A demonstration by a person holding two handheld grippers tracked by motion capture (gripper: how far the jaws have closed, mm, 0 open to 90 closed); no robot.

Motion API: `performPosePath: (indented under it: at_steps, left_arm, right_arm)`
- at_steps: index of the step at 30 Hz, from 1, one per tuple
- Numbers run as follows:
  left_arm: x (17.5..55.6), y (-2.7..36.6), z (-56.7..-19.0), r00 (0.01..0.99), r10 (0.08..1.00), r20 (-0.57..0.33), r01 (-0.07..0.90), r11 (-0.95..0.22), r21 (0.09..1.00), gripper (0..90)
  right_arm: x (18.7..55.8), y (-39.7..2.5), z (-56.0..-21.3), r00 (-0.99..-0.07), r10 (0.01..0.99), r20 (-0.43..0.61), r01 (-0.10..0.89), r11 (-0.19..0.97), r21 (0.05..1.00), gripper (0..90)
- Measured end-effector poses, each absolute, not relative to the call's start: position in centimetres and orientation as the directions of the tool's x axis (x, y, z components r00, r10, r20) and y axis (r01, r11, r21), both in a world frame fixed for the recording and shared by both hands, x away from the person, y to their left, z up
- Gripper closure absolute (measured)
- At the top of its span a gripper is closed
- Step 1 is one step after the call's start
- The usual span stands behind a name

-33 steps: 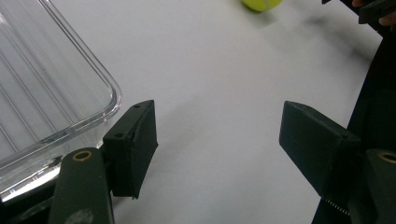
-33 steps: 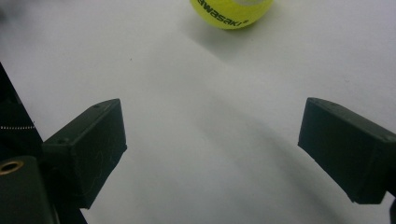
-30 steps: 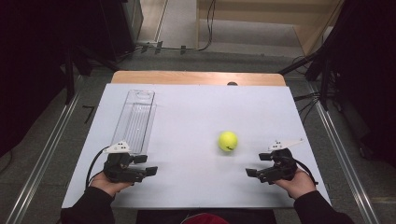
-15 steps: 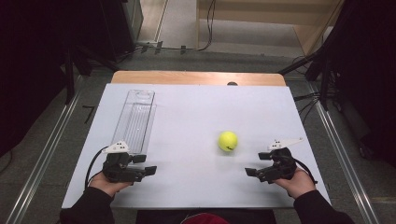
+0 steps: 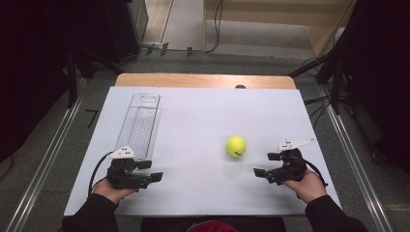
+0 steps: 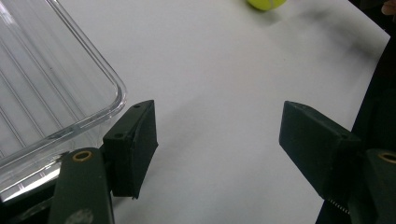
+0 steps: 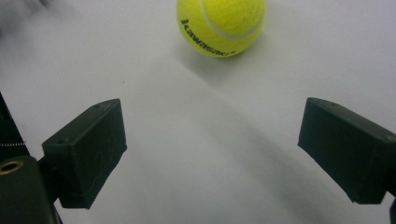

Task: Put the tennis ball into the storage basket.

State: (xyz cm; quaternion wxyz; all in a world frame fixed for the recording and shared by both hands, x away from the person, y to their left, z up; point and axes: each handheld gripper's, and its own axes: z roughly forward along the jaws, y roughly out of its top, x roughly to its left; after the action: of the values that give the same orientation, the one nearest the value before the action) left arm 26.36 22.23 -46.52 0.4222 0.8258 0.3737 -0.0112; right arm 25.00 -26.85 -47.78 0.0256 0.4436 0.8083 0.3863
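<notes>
A yellow tennis ball point(image 5: 236, 146) lies on the white tabletop point(image 5: 203, 111), right of centre. My right gripper point(image 5: 265, 164) rests a short way to its right and nearer the person, open and empty. In the right gripper view the ball point(image 7: 221, 25) sits ahead of the wide-apart jaws of that gripper point(image 7: 215, 154). A long clear plastic container point(image 5: 140, 124) lies on the left side, lengthwise away from the person. My left gripper point(image 5: 153, 170) stands open just past its near end. In the left gripper view the container's corner point(image 6: 42, 79) is beside the left jaw of the gripper point(image 6: 219, 149), and the ball point(image 6: 266, 3) is far off.
A wooden strip point(image 5: 203, 80) runs along the table's far edge, with a small dark object point(image 5: 240, 87) on it. Metal rails point(image 5: 43, 164) flank the table on the floor. Cables trail from both grippers toward the person.
</notes>
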Motion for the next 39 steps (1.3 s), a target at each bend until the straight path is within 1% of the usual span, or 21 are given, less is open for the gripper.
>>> performPosePath:
  at_steps: [29, 36, 39]
  left_arm:
    - [26.3, 22.2, -46.5, 0.719, 0.609, -0.335, 0.628, -0.363, 0.688, 28.8]
    - [26.3, 22.1, -46.6, 0.718, 0.623, -0.311, 0.623, -0.374, 0.687, 28.7]
    - [26.3, 21.9, -46.7, 0.724, 0.618, -0.307, 0.619, -0.385, 0.684, 26.4]
  right_arm:
    - [27.2, -25.6, -47.7, -0.601, 0.741, 0.300, 0.696, 0.300, 0.652, 5.8]
    - [27.4, -25.3, -47.6, -0.601, 0.741, 0.300, 0.696, 0.299, 0.653, 5.7]
    - [27.5, -25.3, -47.5, -0.602, 0.741, 0.298, 0.692, 0.297, 0.658, 5.8]
